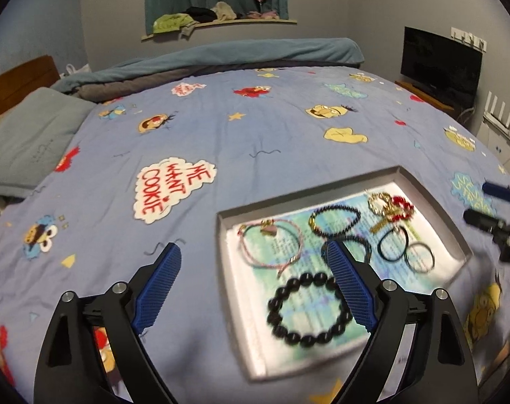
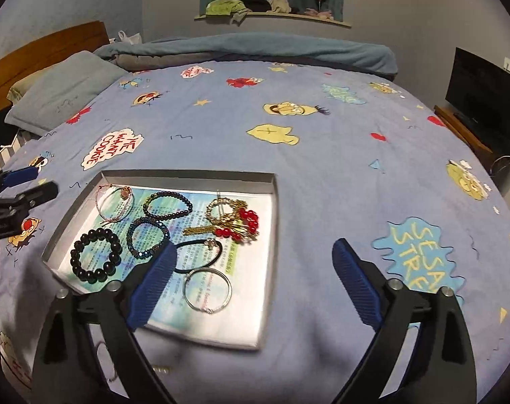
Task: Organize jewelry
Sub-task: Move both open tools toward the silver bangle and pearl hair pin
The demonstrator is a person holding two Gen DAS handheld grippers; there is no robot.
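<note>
A shallow rectangular tray [image 2: 271,202] with thin grey card walls lies on the bed [image 2: 288,155], whose soft lilac cover is printed with cartoon patches. A glossy printed sheet [image 2: 241,269] in blue-green tones lines its floor. The jewelry rests on that sheet: a chunky bracelet of round black beads [image 2: 95,255] near the left corner, a thin pink cord bracelet [image 2: 115,203] with a small charm behind it, a string of small dark beads [image 2: 167,203], a woven teal-blue beaded band [image 2: 144,239], a tangled gold piece with red beads [image 2: 236,224], a black elastic hair tie [image 2: 201,256] with a small ornament, and a plain silver wire bangle [image 2: 207,290] nearest the front wall.

The right gripper [image 2: 255,282] hangs above the tray's front right part, its ribbed blue fingers [image 2: 354,286] spread wide with nothing between them. The left gripper [image 1: 255,289] hovers over the tray's left edge, its ribbed blue fingers [image 1: 160,289] likewise spread and empty. The left-wrist view is blurred.
</note>
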